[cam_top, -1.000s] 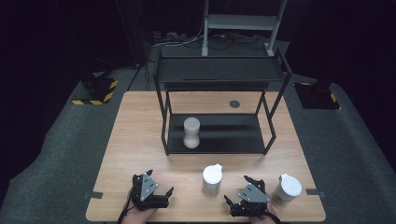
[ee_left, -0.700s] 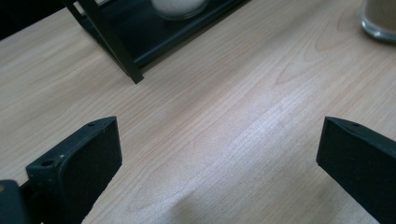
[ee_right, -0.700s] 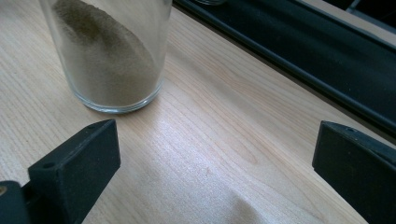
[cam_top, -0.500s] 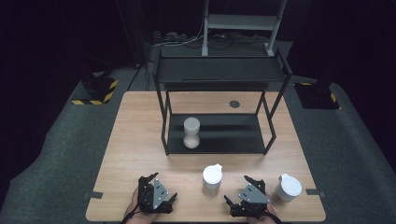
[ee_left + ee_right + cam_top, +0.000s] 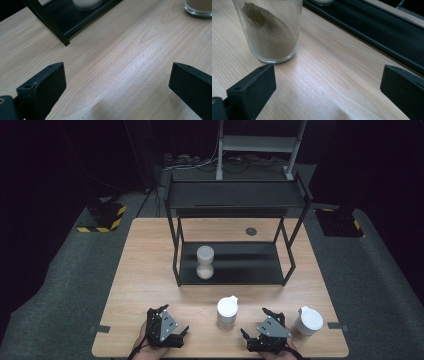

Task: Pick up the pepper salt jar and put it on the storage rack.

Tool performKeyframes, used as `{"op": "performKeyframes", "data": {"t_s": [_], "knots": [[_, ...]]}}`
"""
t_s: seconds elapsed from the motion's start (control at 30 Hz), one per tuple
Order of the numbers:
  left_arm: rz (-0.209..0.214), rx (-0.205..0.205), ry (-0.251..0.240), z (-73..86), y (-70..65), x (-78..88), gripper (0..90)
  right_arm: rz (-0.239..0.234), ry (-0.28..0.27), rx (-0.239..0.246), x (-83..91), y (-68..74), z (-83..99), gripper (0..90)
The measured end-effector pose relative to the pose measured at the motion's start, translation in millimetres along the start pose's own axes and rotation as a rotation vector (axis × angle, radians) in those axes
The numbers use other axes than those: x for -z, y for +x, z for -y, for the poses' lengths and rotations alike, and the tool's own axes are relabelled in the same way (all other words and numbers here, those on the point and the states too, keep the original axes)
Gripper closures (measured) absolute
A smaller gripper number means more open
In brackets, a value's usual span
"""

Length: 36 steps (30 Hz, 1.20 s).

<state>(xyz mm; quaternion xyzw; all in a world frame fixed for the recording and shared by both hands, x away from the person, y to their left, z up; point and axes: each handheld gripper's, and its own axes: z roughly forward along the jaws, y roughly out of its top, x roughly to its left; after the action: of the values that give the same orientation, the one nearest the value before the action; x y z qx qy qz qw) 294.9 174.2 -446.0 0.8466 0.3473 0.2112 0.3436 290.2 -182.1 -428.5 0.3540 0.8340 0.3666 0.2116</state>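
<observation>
Middle jar (image 5: 227,311): white-lidded, upright on the tabletop (image 5: 145,270), just ahead and to the left of the right hand-held gripper (image 5: 260,326), apart from it. Right gripper view gives what the high view cannot: this jar (image 5: 272,30) is clear glass, holding brown powder banked up higher on one side; it stands just beyond the left jaw, outside the gap.

Right hand-held gripper (image 5: 327,87): jaws spread wide, bare wood between them, nothing held. In the high view it sits at the near edge of the tabletop, grey plate on top.

Second jar (image 5: 307,322): white lid, upright, just to the right of the right hand-held gripper. Contents cannot be read from the high view.

Left hand-held gripper (image 5: 172,322): near edge of the tabletop, well to the left of the middle jar. In the left gripper view its jaws (image 5: 115,85) stand wide apart over bare wood, gripping nothing. That view catches the glass base of the middle jar (image 5: 198,7) at upper right, far ahead of the jaws.

Black rack (image 5: 235,200): ahead of both hand-held grippers, two levels. A third white container (image 5: 204,262), pinched at its waist, stands on the lower shelf toward its left end. Left gripper view shows the rack's near leg (image 5: 50,26) and the container's bottom (image 5: 86,3); right gripper view shows the lower shelf's edge (image 5: 372,30) running diagonally beyond the jaws.
</observation>
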Motion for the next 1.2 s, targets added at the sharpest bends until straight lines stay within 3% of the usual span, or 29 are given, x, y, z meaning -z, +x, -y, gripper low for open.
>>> {"op": "performKeyframes", "data": {"t_s": [0.5,0.6,0.9,1.2], "knots": [[0.011,0.005,0.010,0.1,1.3,-0.3,1.3,-0.041,-0.080,0.017,8.1,6.5,-10.3,0.0],[0.015,0.001,0.011,0.2,1.0,-0.5,1.3,-0.031,-0.103,-0.009,9.1,8.9,-13.1,0.0],[0.023,-0.003,0.010,0.2,1.1,-0.4,1.3,-0.052,-0.098,-0.032,2.7,18.5,-24.4,0.0],[0.019,-0.005,0.010,0.2,0.6,-0.4,1.3,-0.122,-0.099,-0.063,-4.4,22.9,-28.0,0.0]]}}
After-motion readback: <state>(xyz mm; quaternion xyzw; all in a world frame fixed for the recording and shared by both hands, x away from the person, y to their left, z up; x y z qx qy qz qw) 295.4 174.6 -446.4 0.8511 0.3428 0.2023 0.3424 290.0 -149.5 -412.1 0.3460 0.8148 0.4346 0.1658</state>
